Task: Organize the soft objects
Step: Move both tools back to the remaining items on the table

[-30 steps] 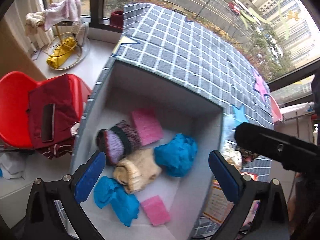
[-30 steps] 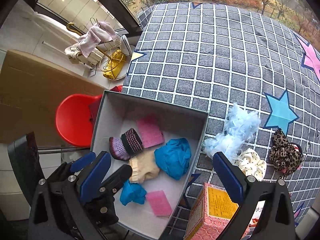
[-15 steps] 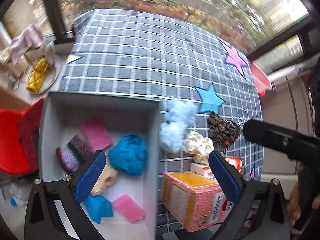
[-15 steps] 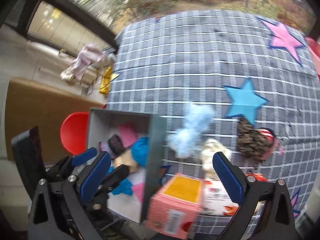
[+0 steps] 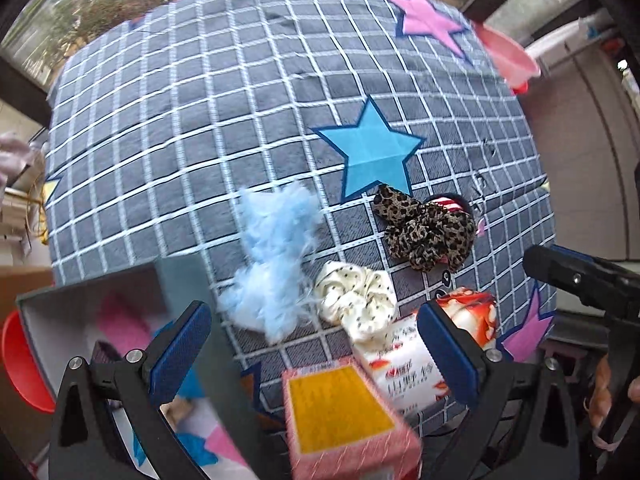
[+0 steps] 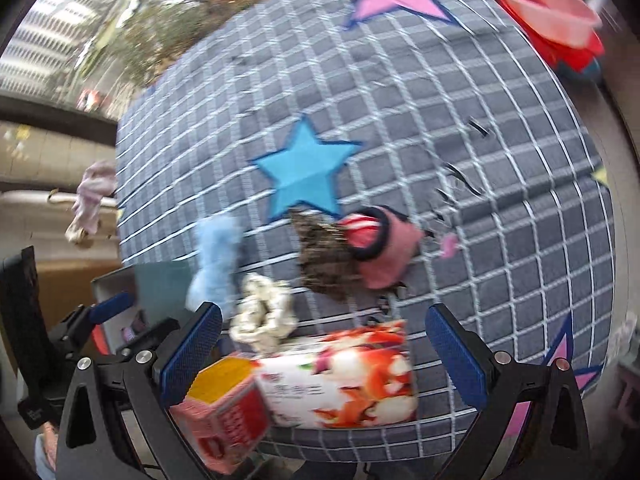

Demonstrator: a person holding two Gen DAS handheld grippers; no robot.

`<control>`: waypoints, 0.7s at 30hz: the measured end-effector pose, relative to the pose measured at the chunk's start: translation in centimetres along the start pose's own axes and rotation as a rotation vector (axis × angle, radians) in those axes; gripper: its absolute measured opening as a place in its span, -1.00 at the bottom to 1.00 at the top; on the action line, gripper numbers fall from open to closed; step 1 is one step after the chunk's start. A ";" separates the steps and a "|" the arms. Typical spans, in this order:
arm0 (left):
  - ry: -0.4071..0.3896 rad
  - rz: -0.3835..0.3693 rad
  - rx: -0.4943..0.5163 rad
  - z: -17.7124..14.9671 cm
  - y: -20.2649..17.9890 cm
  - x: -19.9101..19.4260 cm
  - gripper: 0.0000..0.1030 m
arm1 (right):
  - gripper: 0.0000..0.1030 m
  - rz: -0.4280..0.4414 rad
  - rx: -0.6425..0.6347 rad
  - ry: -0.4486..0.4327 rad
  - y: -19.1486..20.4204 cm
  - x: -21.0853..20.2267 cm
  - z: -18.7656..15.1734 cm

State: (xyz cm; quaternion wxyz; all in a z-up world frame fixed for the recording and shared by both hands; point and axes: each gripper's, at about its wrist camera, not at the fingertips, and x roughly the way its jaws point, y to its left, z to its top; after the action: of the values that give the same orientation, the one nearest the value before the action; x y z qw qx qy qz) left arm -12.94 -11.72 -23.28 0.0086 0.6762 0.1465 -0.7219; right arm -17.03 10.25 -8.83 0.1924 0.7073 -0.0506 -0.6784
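On the grey checked cloth lie a light blue fluffy tuft (image 5: 272,268), a cream dotted scrunchie (image 5: 356,296), a leopard scrunchie (image 5: 424,232) and a pink and red sock (image 6: 380,248). The grey box (image 5: 52,312) at the lower left holds pink and blue soft things. My left gripper (image 5: 316,356) is open and empty above the near table edge. My right gripper (image 6: 324,356) is open and empty too, over the packets. The same tuft (image 6: 216,256), cream scrunchie (image 6: 264,316) and leopard scrunchie (image 6: 324,256) show blurred in the right wrist view.
A pink carton with a yellow top (image 5: 344,420) and a red and white packet (image 5: 412,364) lie at the near edge. A pink bowl (image 5: 508,56) stands at the far right corner. A red chair (image 5: 20,364) is left of the box.
Both grippers have swung right, from over the box to over the loose scrunchies and packets. The box has slid to the lower left of both views. Both stayed open.
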 end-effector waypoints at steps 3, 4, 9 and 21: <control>0.042 0.021 0.013 1.2 -0.6 1.9 0.99 | 0.99 -0.004 0.051 0.023 -2.3 1.4 0.4; 0.065 0.032 0.013 1.6 -0.7 2.9 0.99 | 0.99 -0.004 0.062 0.030 -2.8 1.9 0.4; 0.140 0.052 0.000 2.8 -0.6 5.8 0.99 | 0.99 -0.012 0.154 0.034 -5.6 3.5 1.4; 0.248 0.087 -0.040 4.3 -0.5 10.9 0.99 | 0.99 0.051 0.302 0.106 -8.4 8.6 3.4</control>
State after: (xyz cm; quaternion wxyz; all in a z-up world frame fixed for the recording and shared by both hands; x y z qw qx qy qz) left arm -18.11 -10.20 -33.68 0.0353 0.7656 0.1316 -0.6288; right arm -21.35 14.41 -19.76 0.1035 0.7615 -0.1596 -0.6197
